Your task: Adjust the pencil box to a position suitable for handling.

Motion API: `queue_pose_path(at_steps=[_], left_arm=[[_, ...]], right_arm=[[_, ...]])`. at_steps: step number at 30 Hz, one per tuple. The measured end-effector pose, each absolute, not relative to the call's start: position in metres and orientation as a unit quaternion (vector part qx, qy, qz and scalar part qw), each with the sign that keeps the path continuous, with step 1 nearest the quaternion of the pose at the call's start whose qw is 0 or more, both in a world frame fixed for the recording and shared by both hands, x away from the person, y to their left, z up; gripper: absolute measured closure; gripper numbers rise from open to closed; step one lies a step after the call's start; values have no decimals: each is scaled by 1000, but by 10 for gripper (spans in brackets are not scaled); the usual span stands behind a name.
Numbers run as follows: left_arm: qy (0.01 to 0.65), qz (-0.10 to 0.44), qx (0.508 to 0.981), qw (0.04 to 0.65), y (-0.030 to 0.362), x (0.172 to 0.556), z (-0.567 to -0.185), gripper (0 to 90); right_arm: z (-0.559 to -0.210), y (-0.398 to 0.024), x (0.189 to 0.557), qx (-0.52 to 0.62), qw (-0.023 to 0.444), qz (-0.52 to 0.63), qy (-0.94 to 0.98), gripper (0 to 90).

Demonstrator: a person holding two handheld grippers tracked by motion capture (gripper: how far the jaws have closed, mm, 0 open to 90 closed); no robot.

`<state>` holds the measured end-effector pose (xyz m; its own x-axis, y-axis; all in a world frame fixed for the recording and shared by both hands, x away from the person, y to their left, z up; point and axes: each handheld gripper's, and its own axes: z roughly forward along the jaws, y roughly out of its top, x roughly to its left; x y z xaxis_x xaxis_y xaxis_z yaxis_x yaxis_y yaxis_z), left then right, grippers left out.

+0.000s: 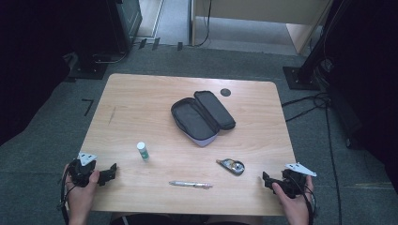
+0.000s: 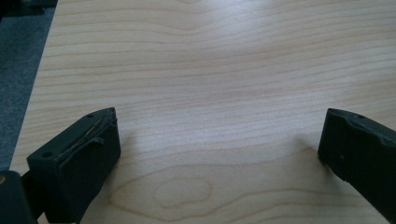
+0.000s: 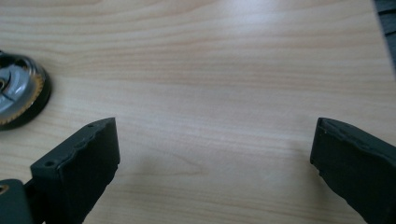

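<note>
At the near left corner of the wooden table (image 1: 141, 103) the left gripper (image 1: 111, 172) rests in the person's hand, its jaws spread wide with only bare wood grain between them in the left gripper view, and the table's left edge with grey carpet (image 1: 47, 140) beyond sits close beside it. A little farther in and slightly back stands a small white glue stick (image 1: 142, 151) with a green band, upright, apart from that gripper with free wood between them. Next along the near side lies a pen (image 1: 190, 184), lengthwise to the front edge and close to it, well apart from both grippers. Behind it, about mid-table, a black pencil case (image 1: 202, 116) lies open, its lid folded back toward the far right, with broad clear wood all around it. Right of the pen sits a correction tape dispenser (image 1: 232, 166), or so it looks from its grey geared wheel, which shows at the left border of the right gripper view. Just right of it the right gripper (image 1: 266, 180) is held near the front right corner, jaws likewise wide and holding nothing, the dispenser near but not touching, and the table's right edge close behind the hand.
</note>
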<state>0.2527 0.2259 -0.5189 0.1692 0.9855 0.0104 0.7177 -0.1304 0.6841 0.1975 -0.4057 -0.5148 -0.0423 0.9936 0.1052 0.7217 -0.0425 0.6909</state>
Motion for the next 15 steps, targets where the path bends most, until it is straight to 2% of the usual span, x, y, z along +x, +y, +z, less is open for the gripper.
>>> queue_pose_path(at_steps=[4, 15], left_arm=[[598, 241, 712, 278, 226, 253, -519, 0], [598, 241, 712, 278, 226, 253, -519, 0]], right_arm=[[-507, -406, 198, 651, 240, 294, 657, 39], [-483, -396, 203, 640, 245, 299, 664, 53]])
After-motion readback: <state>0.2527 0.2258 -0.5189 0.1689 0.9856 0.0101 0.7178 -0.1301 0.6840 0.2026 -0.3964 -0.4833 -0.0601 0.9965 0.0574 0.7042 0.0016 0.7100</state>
